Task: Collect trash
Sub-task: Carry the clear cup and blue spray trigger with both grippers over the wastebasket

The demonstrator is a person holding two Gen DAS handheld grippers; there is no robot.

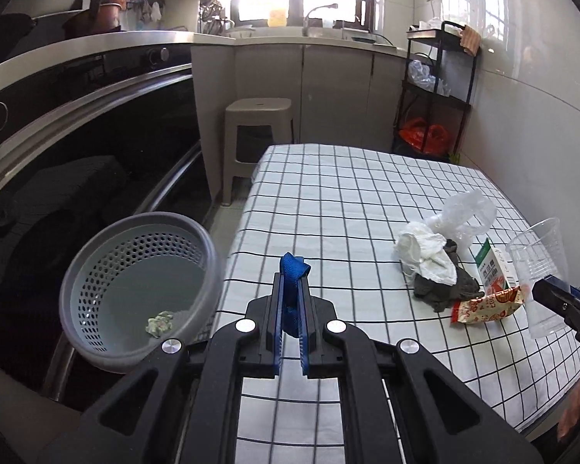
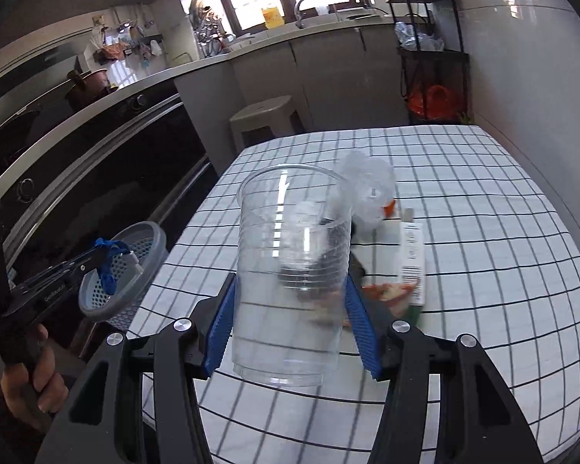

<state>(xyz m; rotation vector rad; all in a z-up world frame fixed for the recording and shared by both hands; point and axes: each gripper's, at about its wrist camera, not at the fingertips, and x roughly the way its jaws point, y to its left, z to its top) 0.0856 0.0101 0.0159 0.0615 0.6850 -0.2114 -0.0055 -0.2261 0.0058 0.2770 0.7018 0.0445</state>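
Left hand-held gripper [image 1: 290,297] pinches blue scrap [image 1: 293,270] beside basket [image 1: 96,270] | right hand-held gripper [image 2: 290,309] clamps clear cup [image 2: 290,263] above tabletop [image 1: 328,193] | basket holds one small scrap | left: tissue [image 1: 425,255], carton [image 1: 493,268], wrapper [image 1: 487,305], plastic bag [image 1: 468,208].

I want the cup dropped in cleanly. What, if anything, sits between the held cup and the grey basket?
The left gripper, shut on a blue strap, hangs in front of the grey basket in the right wrist view. Otherwise only bare checkered tablecloth lies between basket and clear cup.
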